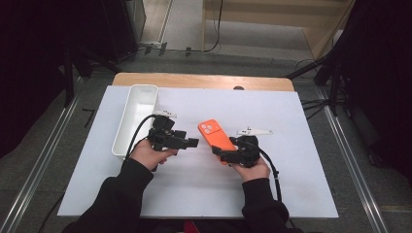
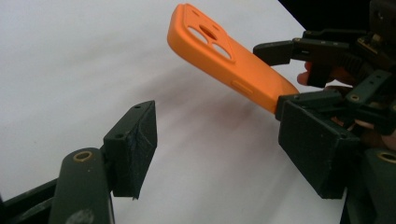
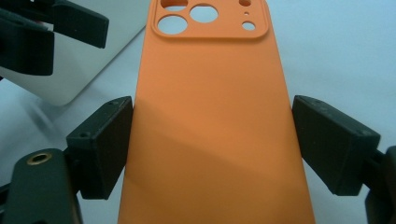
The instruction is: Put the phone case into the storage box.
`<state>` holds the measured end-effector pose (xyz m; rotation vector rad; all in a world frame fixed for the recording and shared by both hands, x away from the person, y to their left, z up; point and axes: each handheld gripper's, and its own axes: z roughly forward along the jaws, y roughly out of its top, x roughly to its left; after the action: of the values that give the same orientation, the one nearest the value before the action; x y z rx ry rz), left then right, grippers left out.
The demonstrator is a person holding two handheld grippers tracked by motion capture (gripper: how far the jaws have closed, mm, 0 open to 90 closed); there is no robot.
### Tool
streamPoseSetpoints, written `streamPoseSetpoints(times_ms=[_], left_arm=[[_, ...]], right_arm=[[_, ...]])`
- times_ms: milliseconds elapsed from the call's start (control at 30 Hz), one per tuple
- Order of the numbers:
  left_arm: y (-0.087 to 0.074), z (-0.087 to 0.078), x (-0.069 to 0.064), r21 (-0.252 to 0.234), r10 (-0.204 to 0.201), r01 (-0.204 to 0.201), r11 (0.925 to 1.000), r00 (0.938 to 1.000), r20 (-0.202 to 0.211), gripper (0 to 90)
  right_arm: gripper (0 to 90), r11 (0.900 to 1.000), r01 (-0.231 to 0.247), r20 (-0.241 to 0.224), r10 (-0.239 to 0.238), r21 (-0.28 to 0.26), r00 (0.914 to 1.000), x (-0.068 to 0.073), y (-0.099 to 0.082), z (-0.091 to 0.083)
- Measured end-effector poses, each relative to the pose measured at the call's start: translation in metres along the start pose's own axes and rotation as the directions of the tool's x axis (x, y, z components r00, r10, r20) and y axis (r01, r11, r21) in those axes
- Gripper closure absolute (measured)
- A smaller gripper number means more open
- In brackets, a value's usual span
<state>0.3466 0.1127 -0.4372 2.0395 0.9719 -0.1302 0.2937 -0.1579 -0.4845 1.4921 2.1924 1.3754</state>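
While the right gripper (image 1: 224, 154) pinches an orange phone case (image 1: 215, 134) by its two long edges, the case sticks out past the jaws toward twelve o'clock in the right gripper view, camera cut-outs at the far end. One pad (image 3: 105, 144) presses the case's nine o'clock edge, and the other pad (image 3: 334, 140) sits at its three o'clock edge. From the high view the case lies just right of the white mat's (image 1: 291, 126) centre, slanting from the gripper up toward eleven o'clock. The left gripper view shows it lifted clear of the mat, back face up, tilted.

At roughly nine o'clock from the case, the left gripper (image 1: 194, 142) points at it with its jaws spread apart and nothing between them; its near pad (image 2: 133, 144) and far pad (image 2: 317, 144) frame bare mat, the case and the other gripper lying beyond at about one o'clock. A long white bin (image 1: 137, 116) stands near the mat's nine o'clock edge, just beside the left hand (image 1: 151, 154). The right hand (image 1: 252, 171) grips its tool at about five o'clock from the case.
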Motion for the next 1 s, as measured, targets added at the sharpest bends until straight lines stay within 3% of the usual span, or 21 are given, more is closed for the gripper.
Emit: streamPoseSetpoints(times_ms=[267,733,1000], left_arm=[[0.005,0.0,0.001,-0.011,-0.01,0.009,0.9999,0.9999,-0.009,28.0],[0.013,0.008,0.001,0.0,-0.027,0.027,0.9996,0.9981,-0.055,28.0],[0.015,0.015,0.004,-0.003,-0.054,0.054,0.9986,0.997,-0.056,28.0]], right_arm=[[14.8,0.9984,-0.038,-0.023,0.037,-0.042,0.9991,0.001,-0.009,0.004],[14.8,0.9957,-0.053,-0.04,0.05,-0.077,0.9979,0.01,-0.024,0.013],[14.8,0.9936,-0.062,-0.053,0.057,-0.094,0.997,0.013,-0.028,0.014]])
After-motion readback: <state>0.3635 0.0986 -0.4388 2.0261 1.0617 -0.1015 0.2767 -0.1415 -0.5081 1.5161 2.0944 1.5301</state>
